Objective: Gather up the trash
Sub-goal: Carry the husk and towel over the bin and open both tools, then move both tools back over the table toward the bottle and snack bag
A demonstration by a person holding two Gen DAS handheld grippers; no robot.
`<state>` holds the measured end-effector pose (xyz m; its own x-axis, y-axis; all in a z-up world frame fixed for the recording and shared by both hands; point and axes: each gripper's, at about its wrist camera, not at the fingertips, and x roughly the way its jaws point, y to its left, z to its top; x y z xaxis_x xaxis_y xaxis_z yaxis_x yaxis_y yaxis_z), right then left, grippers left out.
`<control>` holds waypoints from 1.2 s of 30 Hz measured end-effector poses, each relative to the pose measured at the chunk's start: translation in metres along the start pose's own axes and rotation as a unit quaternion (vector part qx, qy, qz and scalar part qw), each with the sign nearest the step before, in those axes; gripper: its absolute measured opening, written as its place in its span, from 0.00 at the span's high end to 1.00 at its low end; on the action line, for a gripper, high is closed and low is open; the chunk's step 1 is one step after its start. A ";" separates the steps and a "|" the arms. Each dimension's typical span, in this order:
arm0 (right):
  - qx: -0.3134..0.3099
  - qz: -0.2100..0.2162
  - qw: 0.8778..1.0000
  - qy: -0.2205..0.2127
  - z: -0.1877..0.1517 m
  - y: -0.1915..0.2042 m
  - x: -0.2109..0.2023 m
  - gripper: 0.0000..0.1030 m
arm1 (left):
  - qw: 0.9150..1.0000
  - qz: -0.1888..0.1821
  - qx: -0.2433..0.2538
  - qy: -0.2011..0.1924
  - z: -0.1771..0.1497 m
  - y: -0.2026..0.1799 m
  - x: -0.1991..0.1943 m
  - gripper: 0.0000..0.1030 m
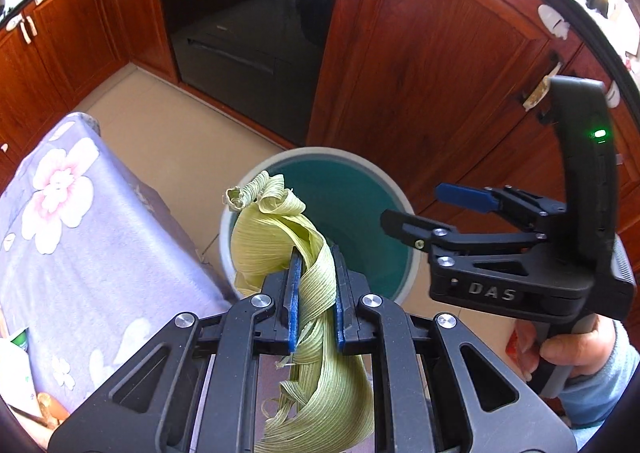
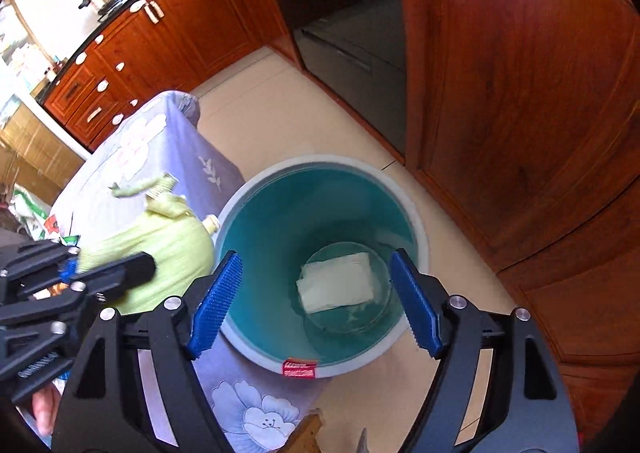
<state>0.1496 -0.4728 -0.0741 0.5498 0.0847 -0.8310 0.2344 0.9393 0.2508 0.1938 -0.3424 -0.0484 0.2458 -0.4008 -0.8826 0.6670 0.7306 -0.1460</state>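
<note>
My left gripper (image 1: pixel 314 273) pinches a corn husk (image 1: pixel 296 237) near the bin's (image 2: pixel 256 357) rim. My right gripper (image 2: pixel 316 293) hangs wide and empty above the bin, where a pale wrapper (image 2: pixel 336 283) lies. Next, I judge, the husk must go over the opening and be let go.

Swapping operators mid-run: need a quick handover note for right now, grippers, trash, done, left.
Left gripper: shut on the corn husk, held beside the bin, partly over its rim.
Right gripper: open, nothing between the pads, positioned over the bin mouth.
Done: a pale folded wrapper lies on the bin bottom.
Left: carry the husk over the opening and release it. Then check the table with the floral cloth; scraps show at its near edge, too cropped to identify.
</note>
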 end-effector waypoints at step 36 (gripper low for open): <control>-0.012 -0.002 0.999 -0.030 -0.008 0.035 -0.049 0.17 | 0.994 0.078 -0.063 -0.031 -0.040 0.031 -0.041 0.15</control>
<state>0.1246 -0.4409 -0.0288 0.5964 0.0616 -0.8003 0.2177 0.9473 0.2351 0.1766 -0.2814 -0.0342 0.3851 -0.3073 -0.8702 0.5249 0.8485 -0.0673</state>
